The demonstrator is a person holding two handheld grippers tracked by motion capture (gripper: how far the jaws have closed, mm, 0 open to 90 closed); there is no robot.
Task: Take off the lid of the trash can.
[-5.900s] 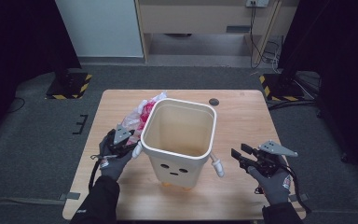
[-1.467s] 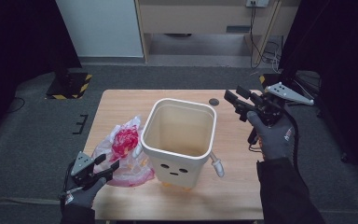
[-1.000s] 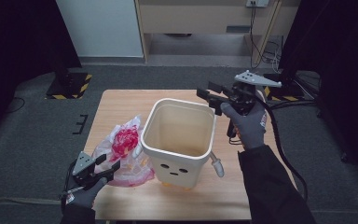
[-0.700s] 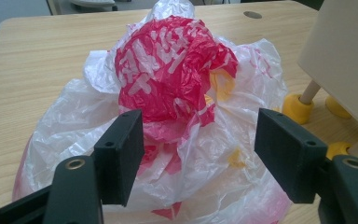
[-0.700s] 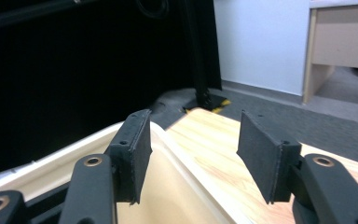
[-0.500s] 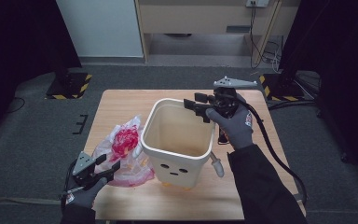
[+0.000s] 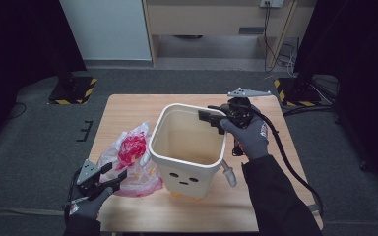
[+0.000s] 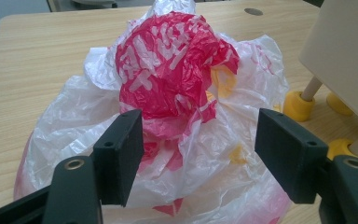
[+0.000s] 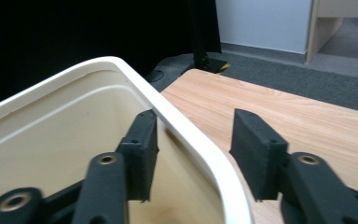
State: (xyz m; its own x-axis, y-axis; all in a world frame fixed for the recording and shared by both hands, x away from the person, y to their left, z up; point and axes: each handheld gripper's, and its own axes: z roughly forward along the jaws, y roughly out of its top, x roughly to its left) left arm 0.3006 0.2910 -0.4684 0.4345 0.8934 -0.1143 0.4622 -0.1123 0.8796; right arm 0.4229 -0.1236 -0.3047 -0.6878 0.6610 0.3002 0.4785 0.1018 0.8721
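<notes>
The right gripper straddles the rim of the cream bin, jaws spread apart: one jaw sits inside the bin, the other outside over the wooden table (grey carpet and a pale wall lie beyond).

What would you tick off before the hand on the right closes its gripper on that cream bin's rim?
1. Right gripper open: ok, jaws stand wide apart.
2. Rim of the cream bin between the jaws: ok, one jaw inside the bin, one outside.
3. Jaws touching the rim: cannot tell, the inner one looks close.
4. Bin upright on the wooden table: ok, it stands on its yellow feet.
5. Inside of the bin clear: ok, as far as its bottom shows from above.
6. Left gripper ready at the plastic bag: ok, open, with the crumpled red-and-white bag just beyond it beside the bin.
</notes>
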